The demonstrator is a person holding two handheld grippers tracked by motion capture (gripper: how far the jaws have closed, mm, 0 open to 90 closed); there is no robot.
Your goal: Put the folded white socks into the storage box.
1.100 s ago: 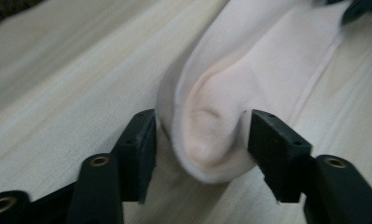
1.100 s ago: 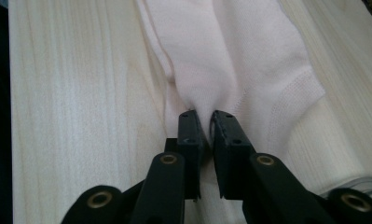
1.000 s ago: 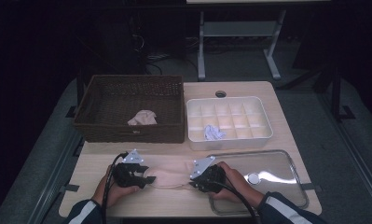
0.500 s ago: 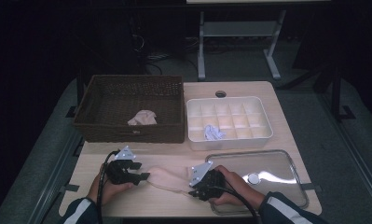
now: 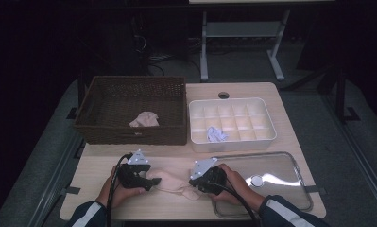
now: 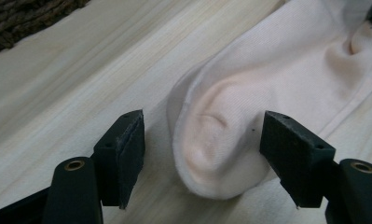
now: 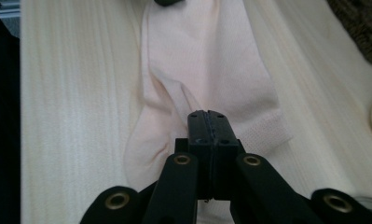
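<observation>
Sock (image 5: pixel 174 183), pale pink, lies flat on the light wooden tabletop (image 5: pixel 252 90) near its front edge, between the two grippers. The left gripper (image 5: pixel 150 181) sits at the toe end; its jaws have just been opening and now stand apart on each side of the toe, not pressing it. The right gripper (image 5: pixel 194 183) is at the other end, its jaws squeezed tight on the sock's cloth near the cuff.

Toward the back left corner stands a brown woven basket (image 5: pixel 108 130) with another pale sock (image 5: pixel 144 119) inside. Beside it, toward the back right, sits a white tray (image 5: pixel 266 118) with many little boxes, and one front box holds a small crumpled white thing (image 5: pixel 217 135). A clear lid (image 5: pixel 290 189) with a round knob lies at the front right corner. The room around the table is dark, with a grey floor and a metal stand (image 5: pixel 238 33) behind.
</observation>
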